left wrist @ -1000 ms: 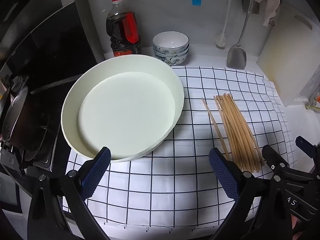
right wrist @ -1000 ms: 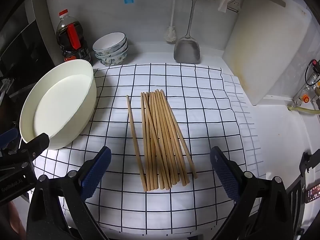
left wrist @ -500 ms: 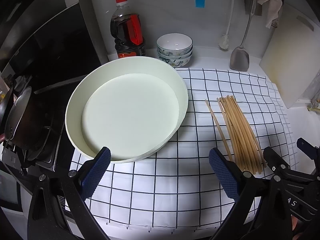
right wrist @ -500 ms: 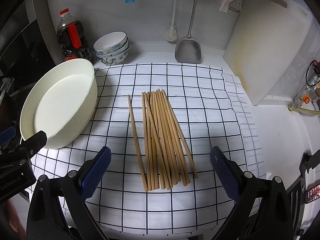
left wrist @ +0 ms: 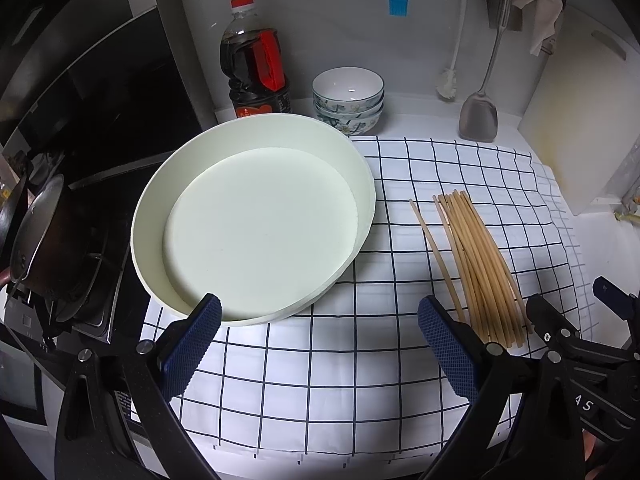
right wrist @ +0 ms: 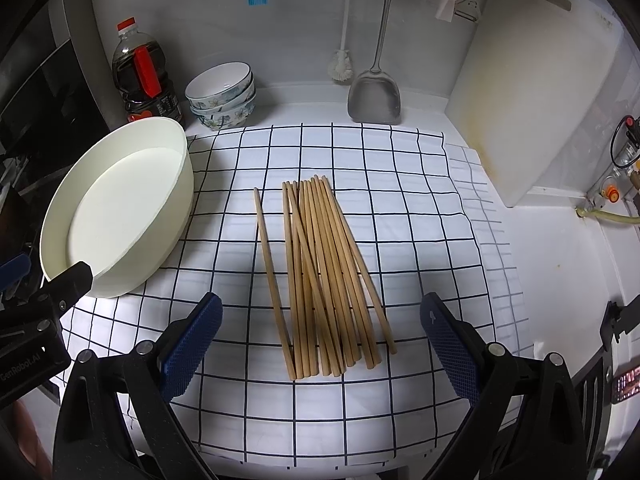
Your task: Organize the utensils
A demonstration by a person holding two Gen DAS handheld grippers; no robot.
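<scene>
Several wooden chopsticks (right wrist: 324,272) lie in a loose bundle on a white checked cloth (right wrist: 400,208), one stick a little apart on the left. In the left wrist view the chopsticks (left wrist: 476,260) lie to the right. A large, empty cream round basin (left wrist: 256,216) stands left of them on the cloth; the basin (right wrist: 120,208) is at the left in the right wrist view. My left gripper (left wrist: 320,344) is open, just in front of the basin's near rim. My right gripper (right wrist: 322,344) is open, its fingers either side of the bundle's near ends, with nothing held.
At the back stand a dark sauce bottle (left wrist: 256,68), stacked patterned bowls (left wrist: 348,100), a metal spatula (right wrist: 376,92) and a brush (right wrist: 342,64). A white cutting board (right wrist: 540,92) leans at the right. A stove with a pot (left wrist: 36,236) lies left of the basin.
The left wrist camera has drifted slightly, so the basin and chopsticks sit a little further right and lower. The right wrist view is almost unchanged. Both grippers have stayed open.
</scene>
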